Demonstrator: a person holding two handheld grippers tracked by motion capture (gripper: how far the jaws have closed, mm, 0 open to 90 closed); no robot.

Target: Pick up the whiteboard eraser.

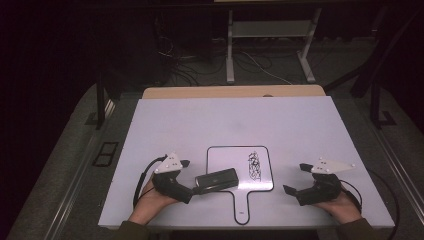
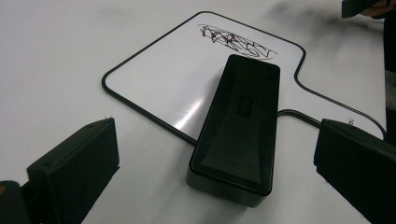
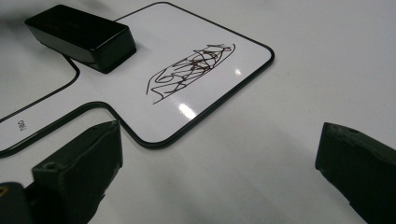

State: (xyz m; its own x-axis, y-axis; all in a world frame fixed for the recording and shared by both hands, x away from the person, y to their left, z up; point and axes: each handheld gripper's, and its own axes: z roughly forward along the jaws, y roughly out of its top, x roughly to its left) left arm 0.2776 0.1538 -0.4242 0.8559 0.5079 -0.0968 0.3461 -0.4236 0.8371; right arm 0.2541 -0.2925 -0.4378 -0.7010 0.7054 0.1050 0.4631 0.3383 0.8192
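High view: the eraser (image 1: 216,180) lies across the whiteboard's (image 1: 240,161) left edge, just right of the left gripper (image 1: 186,176), near the scribble (image 1: 254,165)

Left gripper view: jaws wide, eraser between them (untouched)

Right gripper view: jaws wide beside the whiteboard, eraser well apart

The room was dim, its edges nearly black, and only the white counter (image 1: 200,130) caught much light from above. The high view looked soft and grainy. Small bright glints lay on the glossy whiteboard (image 3: 196,93), beside the scribble (image 3: 189,70). The eraser (image 2: 238,126) cast a faint shadow and showed a dull sheen. Close up, the near jaws were blurred.
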